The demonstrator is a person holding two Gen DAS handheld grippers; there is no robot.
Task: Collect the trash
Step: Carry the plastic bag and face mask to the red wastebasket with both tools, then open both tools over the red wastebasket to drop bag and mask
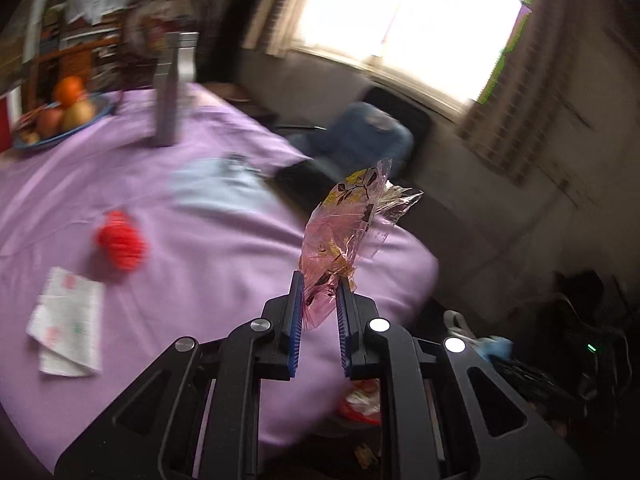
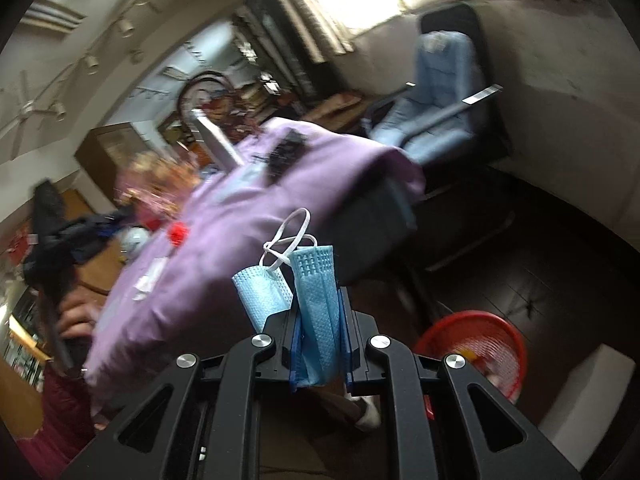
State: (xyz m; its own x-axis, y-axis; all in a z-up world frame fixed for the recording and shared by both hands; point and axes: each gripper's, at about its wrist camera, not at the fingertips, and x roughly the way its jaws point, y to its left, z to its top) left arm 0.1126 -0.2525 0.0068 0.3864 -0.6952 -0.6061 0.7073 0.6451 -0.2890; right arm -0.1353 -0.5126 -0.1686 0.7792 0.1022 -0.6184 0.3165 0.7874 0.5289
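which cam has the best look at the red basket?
Right wrist view: the red basket sits on the dark floor at lower right, with its rim and mesh wall visible and only its near edge cut off by the tongs' frame. Left wrist view shows only a red sliver behind its own tongs, too hidden to identify.

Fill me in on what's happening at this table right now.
A person with two handheld grippers is collecting trash. The left gripper is shut on a crinkled pink plastic wrapper; the right gripper is shut on a blue face mask. A red basket stands on the floor. A red ball and a folded napkin remain on the purple tablecloth.
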